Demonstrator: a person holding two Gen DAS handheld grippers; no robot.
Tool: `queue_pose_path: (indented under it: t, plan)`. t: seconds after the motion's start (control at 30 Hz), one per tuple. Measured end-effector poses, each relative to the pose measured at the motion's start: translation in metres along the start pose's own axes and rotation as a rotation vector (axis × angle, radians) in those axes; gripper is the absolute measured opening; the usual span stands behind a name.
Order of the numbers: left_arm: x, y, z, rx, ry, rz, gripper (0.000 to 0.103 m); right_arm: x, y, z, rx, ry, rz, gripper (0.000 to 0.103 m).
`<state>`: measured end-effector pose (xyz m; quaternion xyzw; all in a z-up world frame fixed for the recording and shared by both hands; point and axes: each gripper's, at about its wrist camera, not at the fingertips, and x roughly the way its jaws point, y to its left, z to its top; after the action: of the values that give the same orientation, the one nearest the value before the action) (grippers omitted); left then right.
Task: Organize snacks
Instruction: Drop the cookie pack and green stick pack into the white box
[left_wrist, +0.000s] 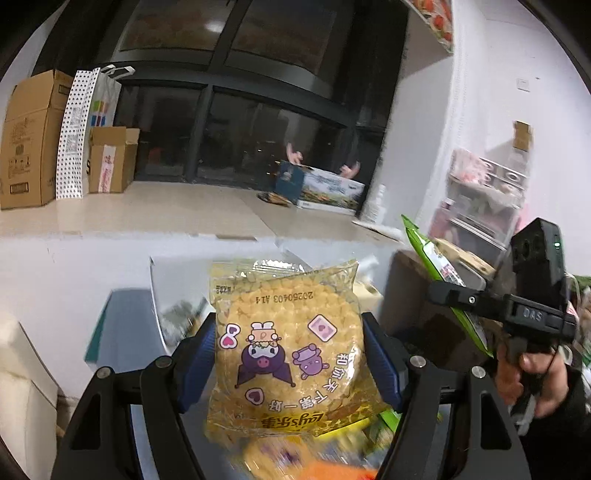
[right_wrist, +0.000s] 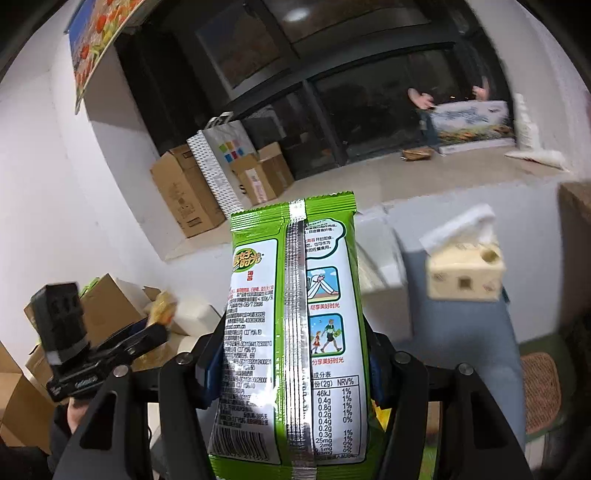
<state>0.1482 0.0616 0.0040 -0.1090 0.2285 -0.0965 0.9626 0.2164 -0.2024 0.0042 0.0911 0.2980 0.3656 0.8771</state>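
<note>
Before dark windows, left hand-held gripper (left_wrist: 290, 363) clamps yellow snack bag (left_wrist: 286, 354), right hand-held gripper (right_wrist: 291, 369) green packet (right_wrist: 291, 332).

A clear, glossy plastic film is seen on the yellow bag (left_wrist: 286, 354), with creases catching the light. The green packet (right_wrist: 295, 332) is made of shiny foil plastic, its crimped back seam silvery. The fingers (left_wrist: 380, 356) are faced with ribbed blue pads on matt black plastic. Matt brown cardboard is shown by the boxes (left_wrist: 29, 136). The tissue pack (right_wrist: 463, 271) is wrapped in soft plastic.

Cardboard boxes (left_wrist: 33, 140) — tissue box (right_wrist: 465, 271)
</note>
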Motion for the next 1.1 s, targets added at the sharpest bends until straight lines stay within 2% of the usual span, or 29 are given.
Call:
queue_pose_path:
  t: [0.2, 0.27, 0.4, 0.43, 0.47, 0.5, 0.53, 0.57, 0.7, 0.97, 1.1]
  plan:
    - [0.064, 0.037, 0.046, -0.030, 0.045, 0.076, 0.078, 0.084, -0.012, 0.063, 0.035, 0.058, -0.040, 0.064]
    - [0.086, 0.049, 0.058, -0.046, 0.070, 0.080, 0.078, 0.113, -0.015, 0.080, 0.011, 0.084, -0.101, 0.064]
    - [0.114, 0.058, 0.067, -0.019, 0.103, 0.118, 0.079, 0.158, -0.032, 0.098, 0.050, 0.139, -0.136, 0.064]
    - [0.122, 0.061, 0.068, -0.022, 0.123, 0.126, 0.081, 0.170, -0.037, 0.101, 0.059, 0.155, -0.166, 0.067]
    - [0.131, 0.065, 0.068, -0.032, 0.157, 0.144, 0.096, 0.175, -0.040, 0.103, 0.062, 0.151, -0.179, 0.076]
    - [0.138, 0.069, 0.066, -0.046, 0.181, 0.157, 0.103, 0.180, -0.042, 0.104, 0.065, 0.153, -0.176, 0.083]
    - [0.142, 0.071, 0.064, -0.051, 0.187, 0.165, 0.103, 0.185, -0.045, 0.103, 0.076, 0.161, -0.178, 0.100]
    - [0.144, 0.072, 0.060, -0.046, 0.190, 0.174, 0.103, 0.189, -0.050, 0.100, 0.102, 0.170, -0.171, 0.103]
    - [0.143, 0.073, 0.049, -0.033, 0.201, 0.196, 0.103, 0.189, -0.053, 0.091, 0.109, 0.205, -0.144, 0.103]
    - [0.113, 0.059, 0.046, -0.003, 0.167, 0.201, 0.103, 0.146, -0.042, 0.092, 0.048, 0.138, -0.122, 0.103]
    - [0.079, 0.036, 0.038, 0.037, 0.124, 0.163, 0.103, 0.106, -0.032, 0.081, 0.026, 0.088, -0.070, 0.103]
